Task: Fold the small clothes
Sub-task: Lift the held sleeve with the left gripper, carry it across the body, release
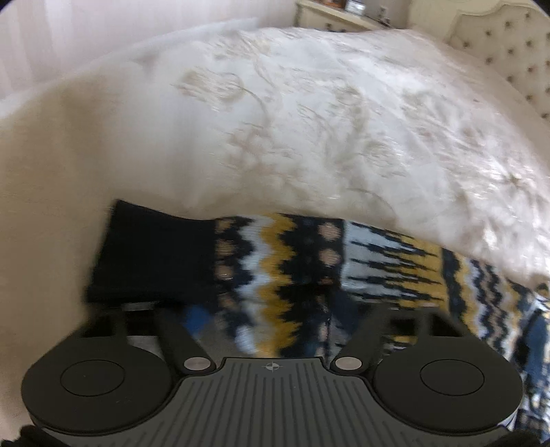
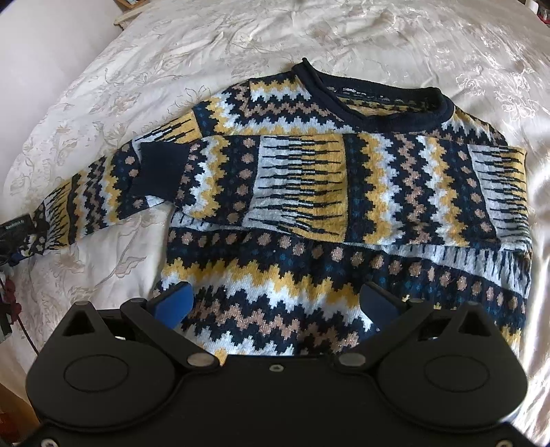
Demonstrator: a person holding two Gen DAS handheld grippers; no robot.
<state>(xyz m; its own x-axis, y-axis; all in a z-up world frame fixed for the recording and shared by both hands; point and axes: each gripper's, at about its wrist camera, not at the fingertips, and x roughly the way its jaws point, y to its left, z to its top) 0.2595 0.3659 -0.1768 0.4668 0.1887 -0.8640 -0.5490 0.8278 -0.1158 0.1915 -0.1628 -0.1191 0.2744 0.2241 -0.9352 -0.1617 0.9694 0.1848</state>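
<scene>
A knitted sweater (image 2: pixel 309 192) in navy, yellow, white and tan zigzags lies flat on the bed, collar (image 2: pixel 371 99) away from me. One sleeve is folded across the chest, its dark cuff (image 2: pixel 158 172) pointing left. The other sleeve (image 2: pixel 79 199) stretches out to the left edge. My right gripper (image 2: pixel 276 302) hovers open over the sweater's lower body, and its blue pads (image 2: pixel 175 302) hold nothing. The left wrist view is blurred. In it my left gripper (image 1: pixel 285 319) is low over a sleeve (image 1: pixel 275 261) beside its dark cuff (image 1: pixel 154 254). Its jaws stand apart with the knit between them.
A cream embroidered bedspread (image 2: pixel 172 68) covers the whole bed. A tufted headboard (image 1: pixel 508 51) and a pale dresser (image 1: pixel 337 13) stand beyond it. The bed's side edge (image 2: pixel 20 103) falls away on the left. A black object and a dark red cord (image 2: pixel 10 292) sit there.
</scene>
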